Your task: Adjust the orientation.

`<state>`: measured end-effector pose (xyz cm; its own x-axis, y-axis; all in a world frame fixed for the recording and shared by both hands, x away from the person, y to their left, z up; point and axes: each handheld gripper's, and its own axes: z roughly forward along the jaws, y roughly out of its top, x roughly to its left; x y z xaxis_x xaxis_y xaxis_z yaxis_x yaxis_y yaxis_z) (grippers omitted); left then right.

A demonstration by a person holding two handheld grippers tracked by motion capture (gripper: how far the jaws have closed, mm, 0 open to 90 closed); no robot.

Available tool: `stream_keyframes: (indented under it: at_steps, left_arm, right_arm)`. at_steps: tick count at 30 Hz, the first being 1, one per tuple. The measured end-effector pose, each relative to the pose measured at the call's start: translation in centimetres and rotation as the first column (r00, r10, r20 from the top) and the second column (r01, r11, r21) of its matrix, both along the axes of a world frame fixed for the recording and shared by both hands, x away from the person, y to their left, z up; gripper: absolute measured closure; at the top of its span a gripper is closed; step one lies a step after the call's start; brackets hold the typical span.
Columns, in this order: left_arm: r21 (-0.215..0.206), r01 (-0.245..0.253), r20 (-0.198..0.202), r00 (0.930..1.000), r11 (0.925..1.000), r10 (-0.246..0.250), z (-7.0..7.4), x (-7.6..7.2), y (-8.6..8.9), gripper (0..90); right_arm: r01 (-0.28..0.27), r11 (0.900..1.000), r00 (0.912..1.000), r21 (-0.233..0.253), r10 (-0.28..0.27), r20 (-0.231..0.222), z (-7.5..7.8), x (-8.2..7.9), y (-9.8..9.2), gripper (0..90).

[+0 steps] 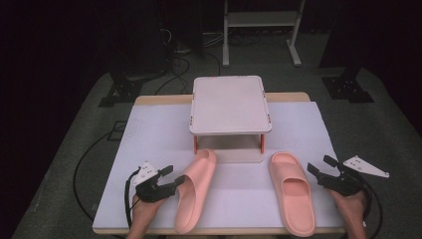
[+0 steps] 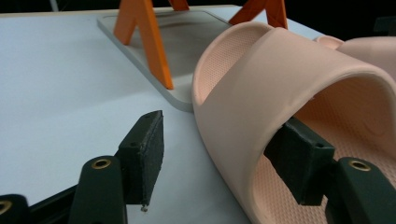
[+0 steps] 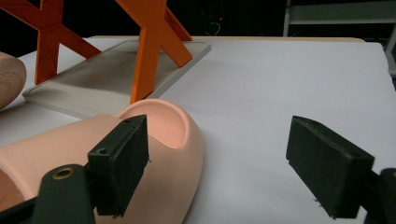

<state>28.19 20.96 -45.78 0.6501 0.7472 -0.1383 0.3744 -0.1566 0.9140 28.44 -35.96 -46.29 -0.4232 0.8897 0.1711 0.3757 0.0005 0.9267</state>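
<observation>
Two pale pink foam slide sandals lie on the white counter point(image 1: 149, 129), lower half of the high view. Left gripper point(image 1: 175, 180): jaws apart, straddling the side wall of the left sandal point(image 1: 195, 189), which is tipped on edge, likely for lifting. Centre: white two-tier shoe rack with orange legs point(image 1: 230, 104), probable destination. Right sandal point(image 1: 292, 196) lies flat, sole down. Right gripper point(image 1: 318, 168): jaws apart, just beside that sandal, not yet around it.

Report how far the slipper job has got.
Done: nothing stowed; the shelf rack holds no slippers. In hand: the left gripper has its open jaws astride the left slipper side wall, not yet closed. Left: the right slipper lies flat, with the right gripper open beside it.
</observation>
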Motion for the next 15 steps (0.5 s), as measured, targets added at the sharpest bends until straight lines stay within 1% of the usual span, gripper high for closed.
stream_keyframes:
  at_steps: [1, 2, 3, 7, 10, 15]
  left_arm:
    - [0.003, 0.002, -0.008, 1.0, 1.0, -0.002, 0.0, 0.0, -0.2, 37.3]
    - [0.01, 0.013, 0.003, 0.9999, 0.9999, -0.013, 0.0, 0.0, -0.4, 37.0]
    - [0.008, 0.017, -0.001, 0.9999, 0.9998, -0.017, 0.0, 0.0, -0.6, 36.2]
    - [0.035, 0.049, 0.001, 0.9988, 0.9982, -0.049, 0.0, -0.1, -1.4, 34.5]
    - [0.043, 0.068, -0.003, 0.9977, 0.9968, -0.068, -0.2, -0.2, -1.8, 33.2]
    - [0.058, 0.084, -0.005, 0.9964, 0.9948, -0.084, -0.4, -0.3, -2.3, 31.9]
  right_arm:
    - [0.0, 1.0, 1.0, 0.001, 0.0, -0.001, 0.0, -0.1, 0.0, 20.6]
    - [0.001, 1.0, 1.0, 0.003, -0.001, -0.001, 0.0, -0.1, -0.1, 20.6]
    - [0.001, 1.0, 1.0, 0.005, -0.001, 0.0, 0.1, -0.1, -0.1, 20.7]
    - [-0.001, 1.0, 1.0, 0.006, 0.001, 0.0, 0.0, -0.1, -0.2, 20.7]
    - [-0.001, 1.0, 1.0, 0.01, 0.001, 0.0, 0.0, -0.2, -0.3, 20.6]
    - [-0.003, 1.0, 1.0, 0.012, 0.003, 0.002, 0.1, -0.2, -0.3, 20.6]
